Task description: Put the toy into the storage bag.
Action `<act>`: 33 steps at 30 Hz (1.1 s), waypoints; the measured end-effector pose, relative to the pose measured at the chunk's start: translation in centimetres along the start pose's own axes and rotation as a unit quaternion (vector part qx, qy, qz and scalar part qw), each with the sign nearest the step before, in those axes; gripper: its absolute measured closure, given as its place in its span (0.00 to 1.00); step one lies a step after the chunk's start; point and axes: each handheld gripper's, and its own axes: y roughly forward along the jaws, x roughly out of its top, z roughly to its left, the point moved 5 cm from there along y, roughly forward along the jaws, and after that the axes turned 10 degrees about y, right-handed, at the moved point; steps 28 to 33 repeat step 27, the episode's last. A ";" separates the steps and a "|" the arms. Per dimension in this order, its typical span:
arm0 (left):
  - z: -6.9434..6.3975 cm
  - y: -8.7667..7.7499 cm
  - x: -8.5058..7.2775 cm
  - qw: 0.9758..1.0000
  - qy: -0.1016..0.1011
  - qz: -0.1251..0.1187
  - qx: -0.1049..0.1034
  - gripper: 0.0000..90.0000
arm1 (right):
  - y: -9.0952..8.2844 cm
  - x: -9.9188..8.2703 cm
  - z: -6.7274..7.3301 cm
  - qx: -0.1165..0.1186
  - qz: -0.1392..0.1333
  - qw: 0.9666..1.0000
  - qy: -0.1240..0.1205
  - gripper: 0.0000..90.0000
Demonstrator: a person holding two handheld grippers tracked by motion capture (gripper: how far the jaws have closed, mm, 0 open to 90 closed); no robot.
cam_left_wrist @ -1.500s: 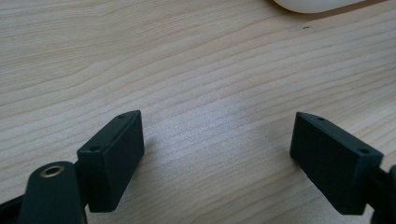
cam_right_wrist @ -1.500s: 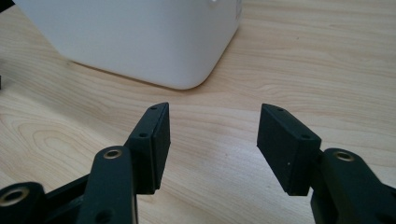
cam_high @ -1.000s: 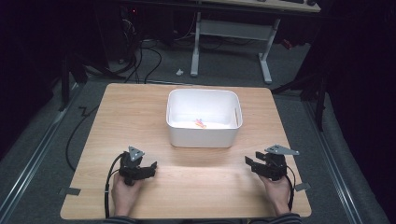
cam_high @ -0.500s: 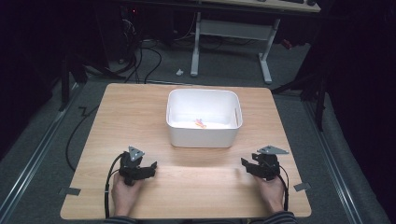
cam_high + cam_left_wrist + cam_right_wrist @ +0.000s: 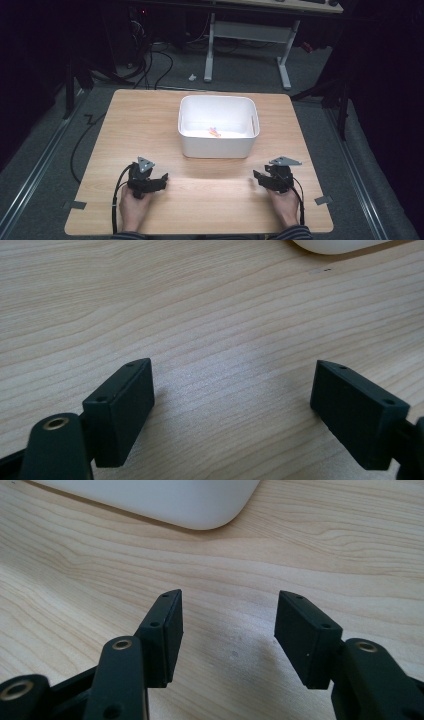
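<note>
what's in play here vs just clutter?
In play: white bin on the table, small orange thing inside it, left gripper and right gripper, both open.
Clutter: tape bits at table corners, floor cables, desk frame behind.

I am working in what looks like a lab or a technical workroom. Under my fingers is a plain wooden table (image 5: 150, 125) standing on grey carpet. Beyond my fingers, past a white bin (image 5: 218, 126), stands a desk frame with white metal legs (image 5: 247, 42), and many black cables (image 5: 150, 60) lie on the floor near it. The surroundings are dark.
</note>
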 end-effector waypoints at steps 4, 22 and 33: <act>0.0 0.0 0.0 1.000 0.000 0.000 0.000 0.20 | 0.4 -0.1 0.2 -0.002 0.002 1.000 -0.005 0.50; 0.0 0.0 0.0 1.000 0.001 0.001 -0.001 0.20 | 1.4 -1.2 0.4 -0.009 -0.016 0.999 -0.037 0.45; 0.0 0.0 0.0 1.000 0.001 0.001 0.000 0.20 | 1.4 -1.2 0.4 -0.007 -0.016 0.999 -0.038 0.44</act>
